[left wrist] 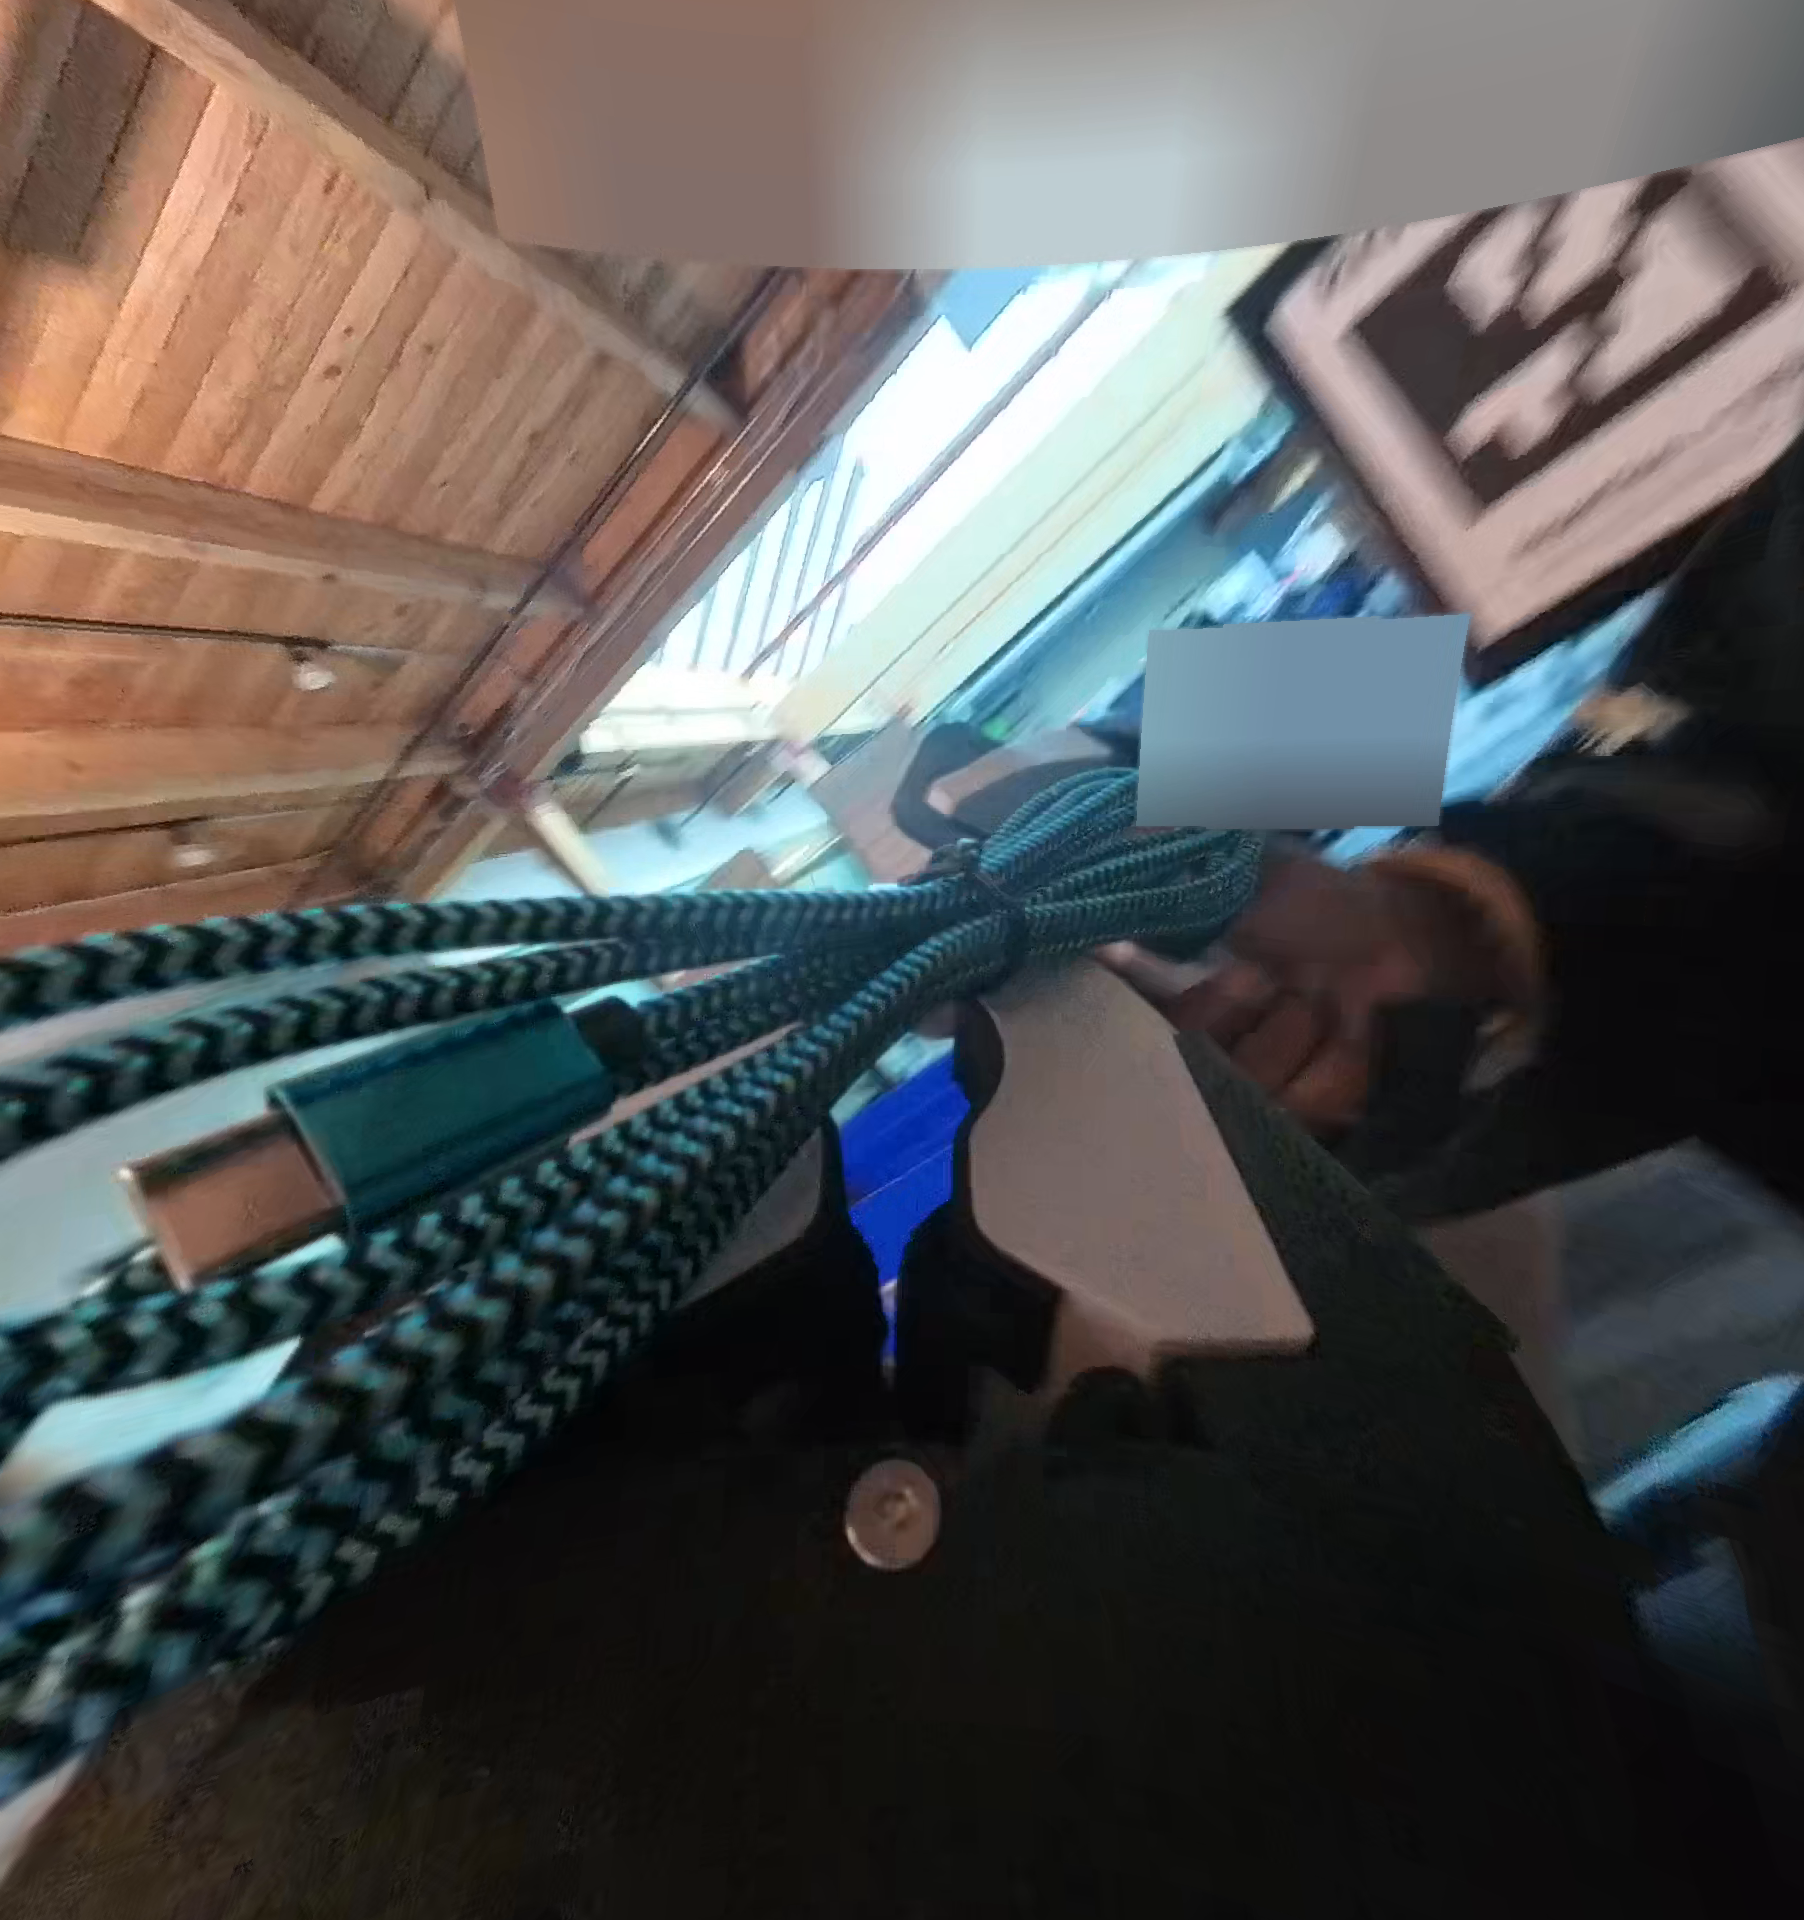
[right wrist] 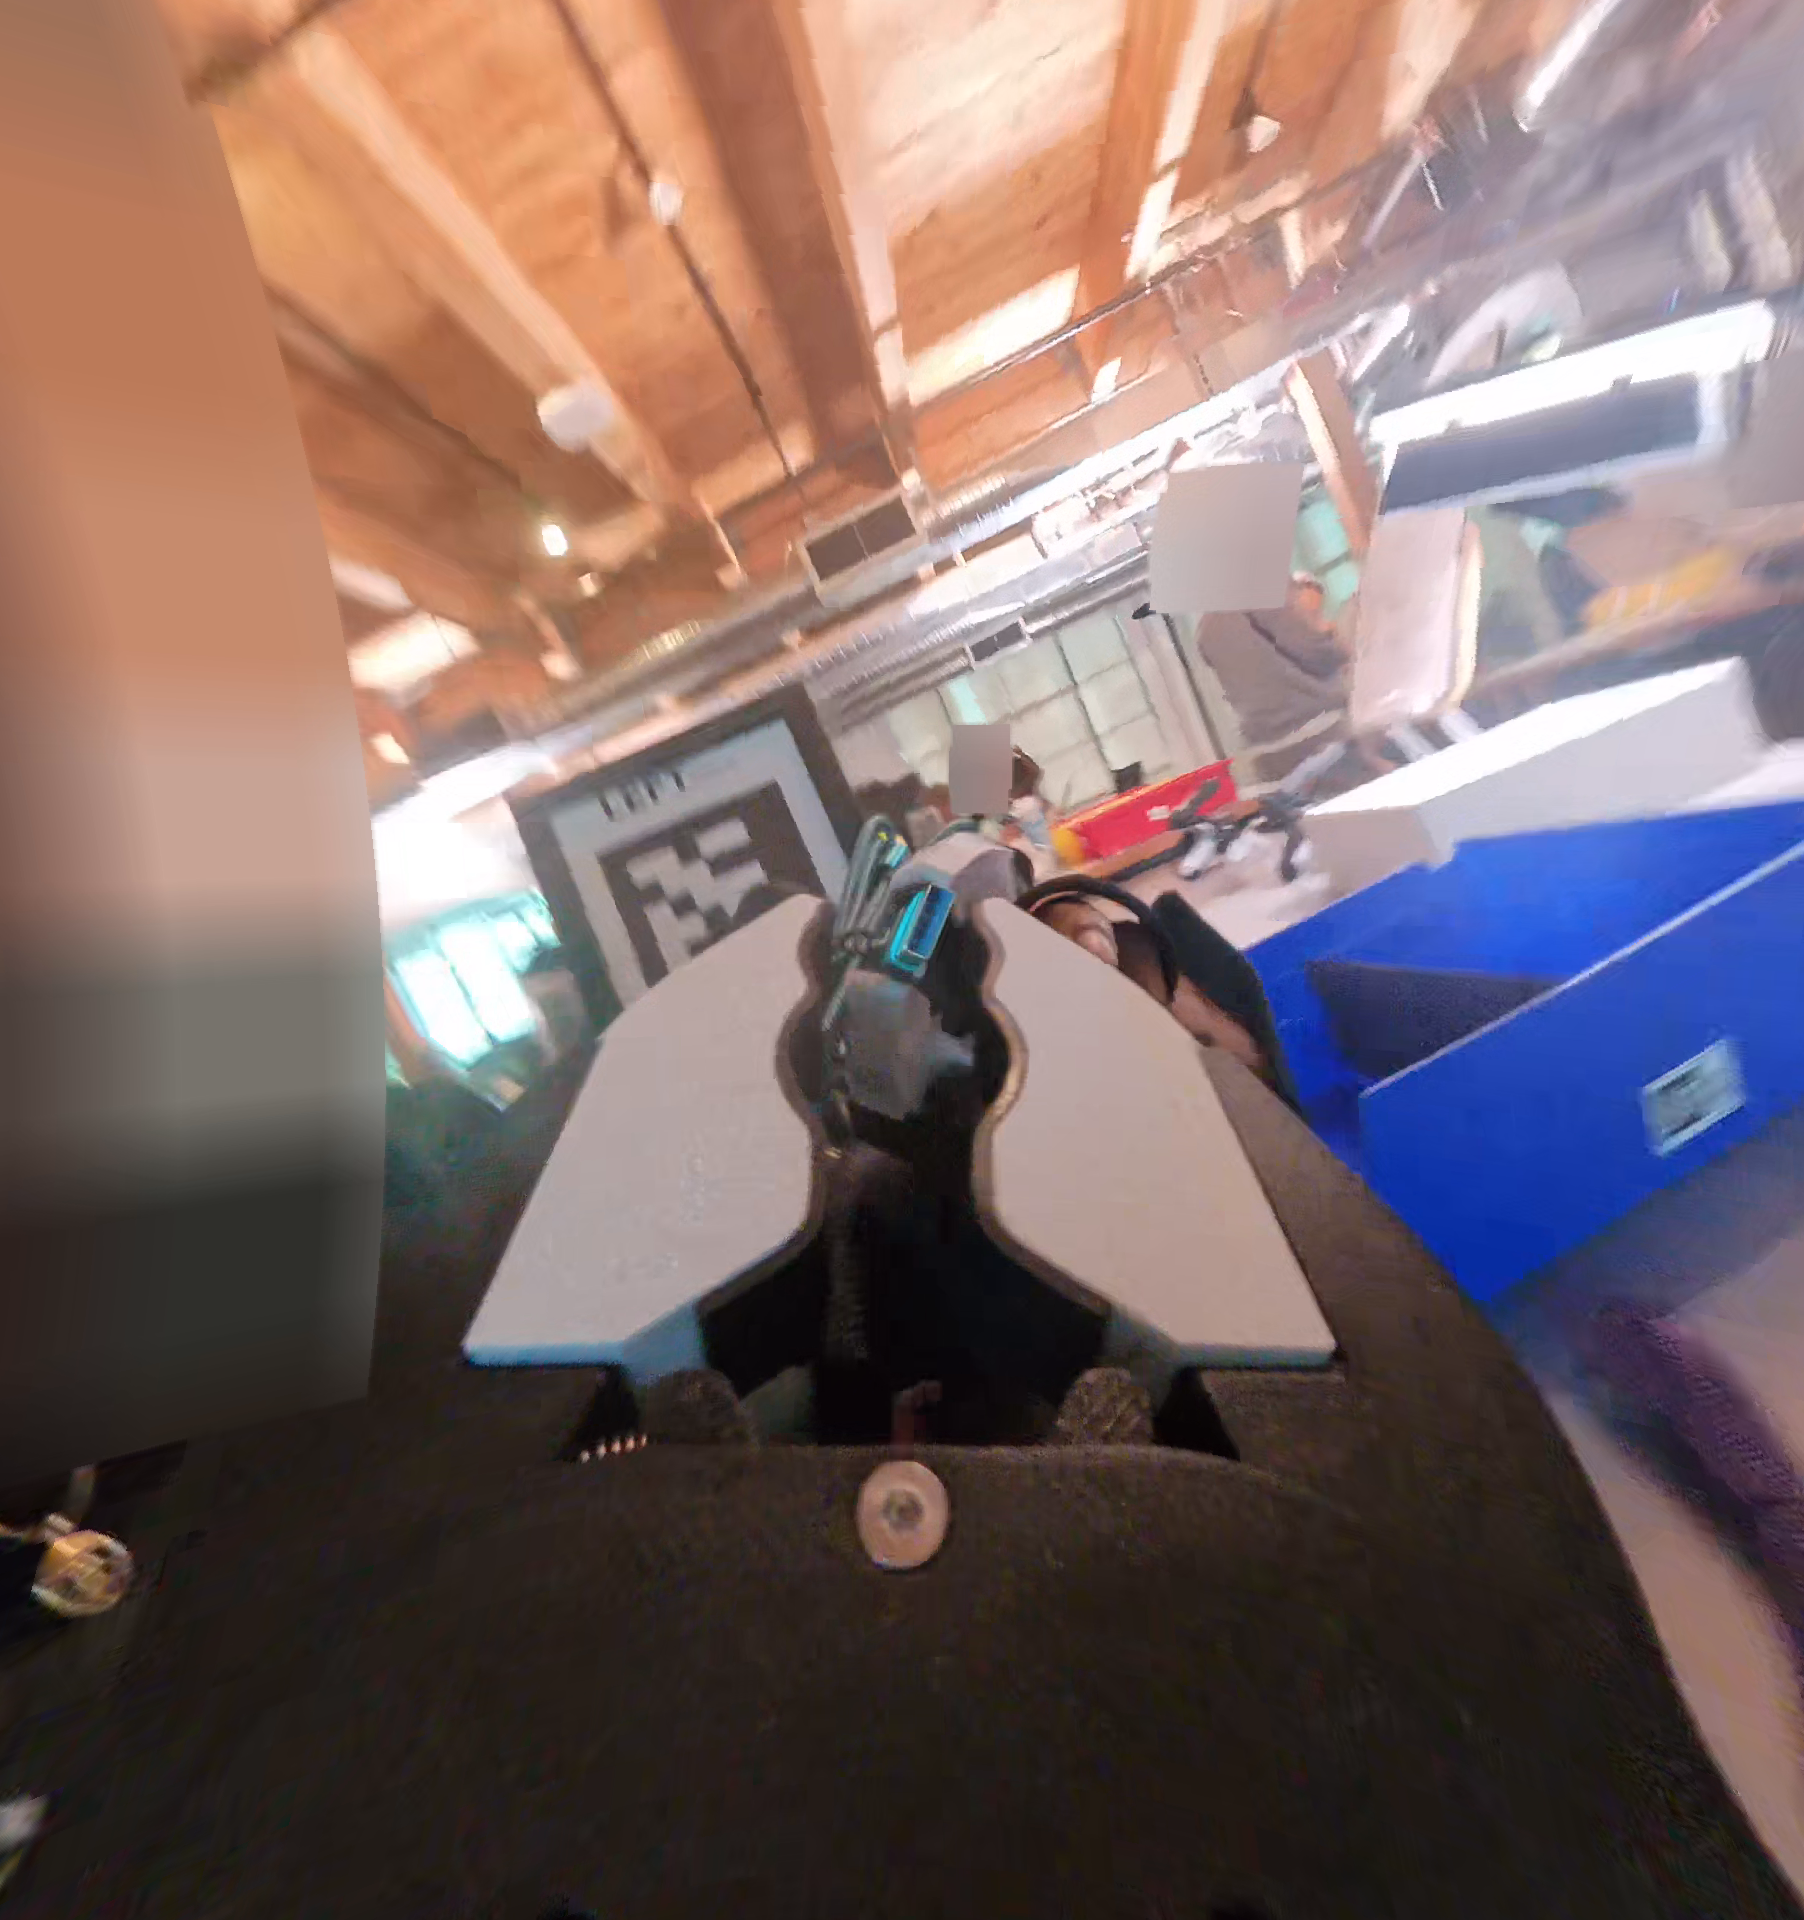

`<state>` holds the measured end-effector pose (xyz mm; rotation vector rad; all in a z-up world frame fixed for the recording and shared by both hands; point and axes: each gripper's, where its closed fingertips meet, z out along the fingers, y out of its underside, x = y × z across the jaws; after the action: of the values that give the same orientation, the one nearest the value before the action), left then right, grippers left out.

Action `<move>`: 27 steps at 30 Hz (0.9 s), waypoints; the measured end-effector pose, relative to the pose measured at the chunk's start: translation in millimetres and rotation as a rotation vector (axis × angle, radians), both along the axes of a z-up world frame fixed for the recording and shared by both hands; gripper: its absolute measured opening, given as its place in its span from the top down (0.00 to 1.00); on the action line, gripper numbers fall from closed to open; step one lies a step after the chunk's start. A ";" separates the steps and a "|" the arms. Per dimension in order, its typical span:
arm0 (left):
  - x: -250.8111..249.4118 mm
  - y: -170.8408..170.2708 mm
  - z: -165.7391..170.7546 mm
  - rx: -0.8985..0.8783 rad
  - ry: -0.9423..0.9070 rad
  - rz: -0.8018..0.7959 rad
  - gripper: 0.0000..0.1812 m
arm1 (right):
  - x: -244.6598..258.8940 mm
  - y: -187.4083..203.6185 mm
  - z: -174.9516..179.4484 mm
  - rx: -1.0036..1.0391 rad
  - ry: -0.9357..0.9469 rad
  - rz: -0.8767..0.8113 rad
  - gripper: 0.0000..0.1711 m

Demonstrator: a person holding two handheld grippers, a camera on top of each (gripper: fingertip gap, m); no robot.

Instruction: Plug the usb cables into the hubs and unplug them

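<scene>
A bundle of teal-and-black braided USB cables [left wrist: 991, 914], bound by a thin tie, sits at the tips of my left gripper [left wrist: 939, 997], which points up toward the ceiling. Its jaws stand almost together on the bundle. Loose cable ends and a USB plug [left wrist: 358, 1143] drape back over its left finger. My right gripper [right wrist: 898, 935] is partly open and empty. Through its gap I see the cables [right wrist: 867, 883], a blue-tipped plug [right wrist: 924, 925] and the grey tip of the left gripper [right wrist: 887, 1049]. No hub is in view.
A hand [left wrist: 1345, 987] holds the right gripper, whose black-and-white marker [left wrist: 1563, 395] shows at the upper right. The left gripper's marker [right wrist: 690, 862] faces the right camera. A blue bin [right wrist: 1552, 1039] and a white box [right wrist: 1532, 769] stand to the right. A wooden ceiling is overhead.
</scene>
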<state>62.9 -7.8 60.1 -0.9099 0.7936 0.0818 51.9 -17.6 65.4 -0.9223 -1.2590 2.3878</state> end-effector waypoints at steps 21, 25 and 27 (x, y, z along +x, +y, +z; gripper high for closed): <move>-67.9 -42.1 67.7 0.026 -0.595 -0.372 0.60 | -52.6 122.8 -162.8 0.948 -0.604 -0.388 0.55; -78.1 -38.1 70.1 0.067 -0.549 -0.208 0.92 | -55.0 129.2 -177.8 0.972 -0.650 -0.407 0.57; -77.4 -38.9 71.4 0.074 -0.535 -0.190 0.92 | -56.6 126.3 -187.0 0.998 -0.667 -0.396 0.62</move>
<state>-14.5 -46.7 131.5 -0.7335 0.3703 -0.2883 -4.7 108.8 -121.6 -1.4191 -1.9403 0.9058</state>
